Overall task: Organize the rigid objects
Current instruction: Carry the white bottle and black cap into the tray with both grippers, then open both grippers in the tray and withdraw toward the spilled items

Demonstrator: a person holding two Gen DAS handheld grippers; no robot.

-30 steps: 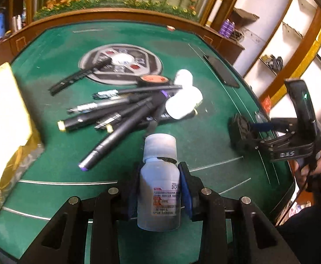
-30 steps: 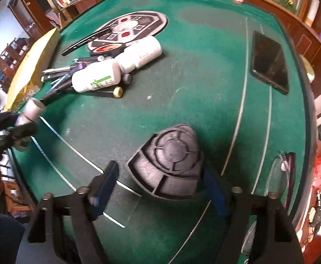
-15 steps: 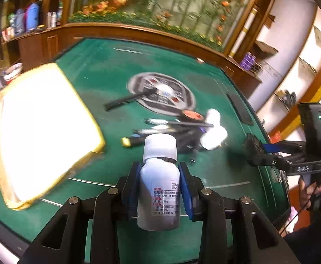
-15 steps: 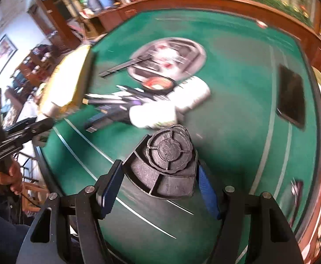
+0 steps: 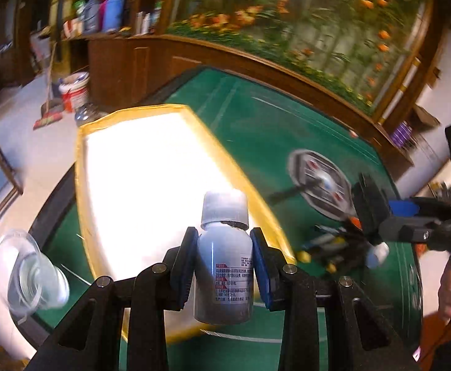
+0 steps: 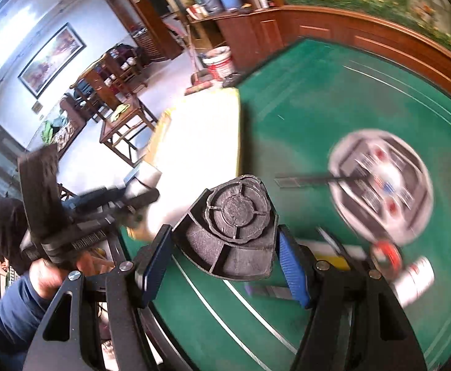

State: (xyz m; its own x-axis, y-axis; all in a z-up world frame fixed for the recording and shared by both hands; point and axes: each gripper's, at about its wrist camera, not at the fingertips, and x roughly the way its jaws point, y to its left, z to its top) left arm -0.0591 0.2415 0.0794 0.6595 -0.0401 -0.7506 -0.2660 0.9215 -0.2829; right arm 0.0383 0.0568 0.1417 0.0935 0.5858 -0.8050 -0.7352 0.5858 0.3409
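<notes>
both tools loaded above the green table

the small white bottle stands upright between your left gripper pads, clamped at its shoulders, cap up and label facing the camera. it hangs over the near corner of the yellow-edged box, whose inside is washed out white. your right gripper is clenched on a black wedge-shaped plastic piece with a round ribbed centre, held above the green table near the box's edge. behind it lies a blurred heap of pens and bottles beside the round centre panel, with a black strip reaching off it. a clear plastic cup sits at the table's left edge.
</notes>
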